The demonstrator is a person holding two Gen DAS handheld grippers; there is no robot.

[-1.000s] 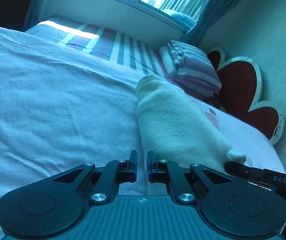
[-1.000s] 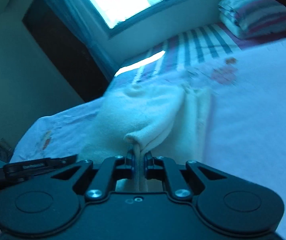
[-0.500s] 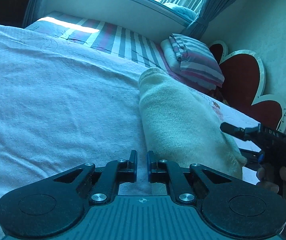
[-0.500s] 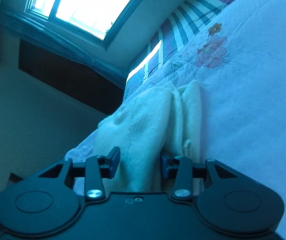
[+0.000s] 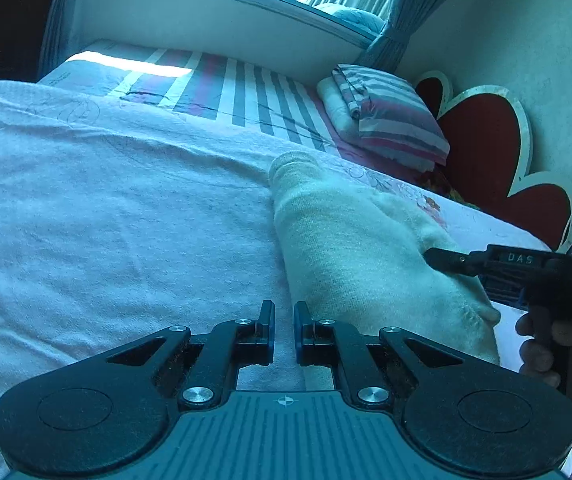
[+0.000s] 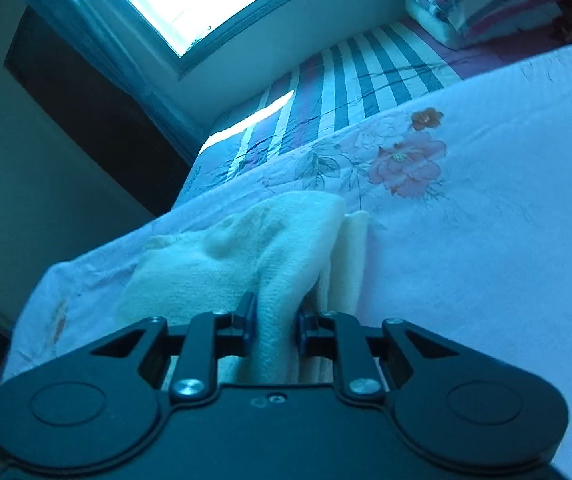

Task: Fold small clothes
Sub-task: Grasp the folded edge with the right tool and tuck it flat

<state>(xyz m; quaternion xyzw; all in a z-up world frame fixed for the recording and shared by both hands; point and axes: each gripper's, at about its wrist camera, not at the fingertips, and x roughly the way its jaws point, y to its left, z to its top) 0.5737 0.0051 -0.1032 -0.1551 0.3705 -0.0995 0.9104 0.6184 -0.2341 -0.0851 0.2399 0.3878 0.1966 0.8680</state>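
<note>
A cream knitted garment point(image 5: 349, 252) lies folded lengthwise on the pink bed sheet point(image 5: 106, 220). It also shows in the right wrist view point(image 6: 246, 256). My left gripper point(image 5: 284, 320) is nearly shut and empty, hovering over the sheet just left of the garment's near end. My right gripper point(image 6: 273, 320) has its jaws partly open around a raised fold of the garment; cloth fills the gap. In the left wrist view the right gripper point(image 5: 445, 258) comes in from the right with its tip on the garment's right side.
A striped pillow stack point(image 5: 385, 120) and a red heart-shaped headboard point(image 5: 485, 136) are at the far right. A striped sheet point(image 5: 226, 84) lies under the window. The flowered sheet point(image 6: 465, 200) spreads to the right of the garment.
My right gripper let go of the garment's corner, opened wide, then moved in over a fold with the jaws narrowing. The left gripper rose slightly and stayed nearly shut.
</note>
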